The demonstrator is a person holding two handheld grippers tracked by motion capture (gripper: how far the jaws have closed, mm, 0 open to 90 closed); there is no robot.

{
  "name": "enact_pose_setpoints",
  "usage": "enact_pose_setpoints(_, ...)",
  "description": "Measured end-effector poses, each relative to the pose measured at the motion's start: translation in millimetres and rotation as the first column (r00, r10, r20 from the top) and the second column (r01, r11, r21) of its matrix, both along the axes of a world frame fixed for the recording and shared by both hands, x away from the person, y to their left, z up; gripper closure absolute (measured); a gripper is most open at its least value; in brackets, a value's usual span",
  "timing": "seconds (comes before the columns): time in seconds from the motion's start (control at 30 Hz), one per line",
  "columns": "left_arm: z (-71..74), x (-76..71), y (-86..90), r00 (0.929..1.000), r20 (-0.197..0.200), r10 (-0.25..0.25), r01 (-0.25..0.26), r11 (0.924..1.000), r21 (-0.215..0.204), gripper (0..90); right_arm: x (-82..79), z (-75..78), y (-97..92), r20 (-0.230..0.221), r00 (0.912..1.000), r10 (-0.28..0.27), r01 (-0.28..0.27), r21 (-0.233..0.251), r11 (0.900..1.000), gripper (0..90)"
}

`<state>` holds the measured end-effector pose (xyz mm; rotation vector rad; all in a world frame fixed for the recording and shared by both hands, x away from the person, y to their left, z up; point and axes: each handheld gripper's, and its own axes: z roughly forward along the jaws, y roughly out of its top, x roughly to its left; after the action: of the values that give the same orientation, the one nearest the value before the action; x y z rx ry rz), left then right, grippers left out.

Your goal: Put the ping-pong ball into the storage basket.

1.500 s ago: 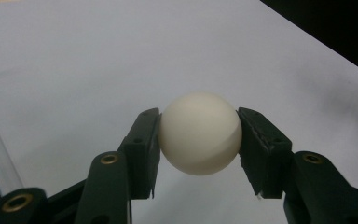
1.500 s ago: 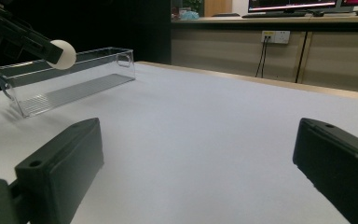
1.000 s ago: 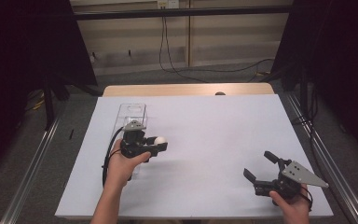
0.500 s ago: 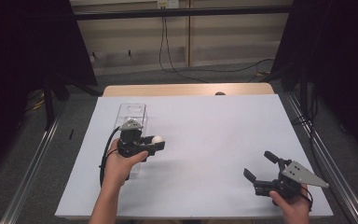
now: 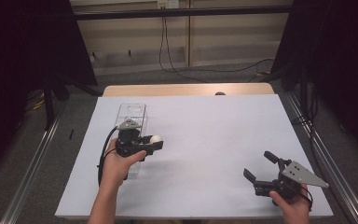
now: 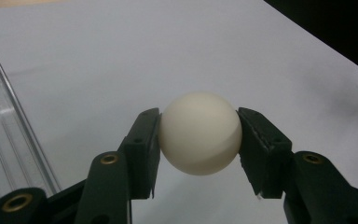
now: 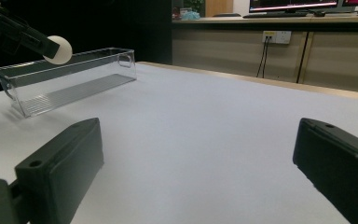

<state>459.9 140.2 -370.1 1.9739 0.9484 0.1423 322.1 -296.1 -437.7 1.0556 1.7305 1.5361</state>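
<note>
The right gripper [image 5: 260,169] rests near the table edge with jaws wide apart, empty. Farther off, the left gripper [image 5: 154,143] pinches a white ball [image 5: 156,139] beside the clear box [image 5: 131,112], probably to drop it inside

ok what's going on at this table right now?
A person works two handheld grippers over a white table. The left gripper is shut on a white ball and holds it in the air beside a clear plastic bin. The ball is not in the bin yet. The right gripper sits open and empty near the table's front right corner.
</note>
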Motion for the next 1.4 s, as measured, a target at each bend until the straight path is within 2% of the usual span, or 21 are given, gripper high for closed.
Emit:
enact_pose_setpoints(0.03,0.3,-0.4,-0.2,0.9999,-0.001,0.011,-0.011,0.9999,0.002,51.1,0.3,0.0,-0.3,0.004,1.0000,0.001,-0.001,-0.002,1.0000,1.2)
enact_pose_setpoints(0.1,0.4,-0.4,0.6,0.9999,-0.002,0.010,-0.010,0.9999,-0.008,51.0,0.3,-0.2,-0.2,0.001,1.0000,-0.001,0.001,0.001,1.0000,1.2)
enact_pose_setpoints(0.27,0.4,0.2,2.0,1.0000,-0.003,0.004,-0.004,1.0000,0.004,51.1,0.3,0.1,-0.4,0.005,1.0000,0.001,-0.001,-0.002,1.0000,1.2)
enact_pose_setpoints(0.7,0.8,0.0,3.0,0.9999,-0.001,0.017,-0.017,0.9999,0.002,51.1,0.1,0.1,-0.4,0.003,1.0000,0.004,-0.004,-0.001,1.0000,1.2)
enact_pose_setpoints(0.83,0.9,1.0,5.2,1.0000,0.001,0.007,-0.007,1.0000,0.004,51.1,0.1,0.1,-0.5,0.001,1.0000,0.001,-0.001,0.001,1.0000,1.2)
enact_pose_setpoints(1.4,2.3,0.6,8.5,0.9996,-0.004,0.026,-0.026,0.9996,0.000,51.1,0.3,0.2,-0.2,0.005,1.0000,0.001,-0.001,0.001,1.0000,1.2)
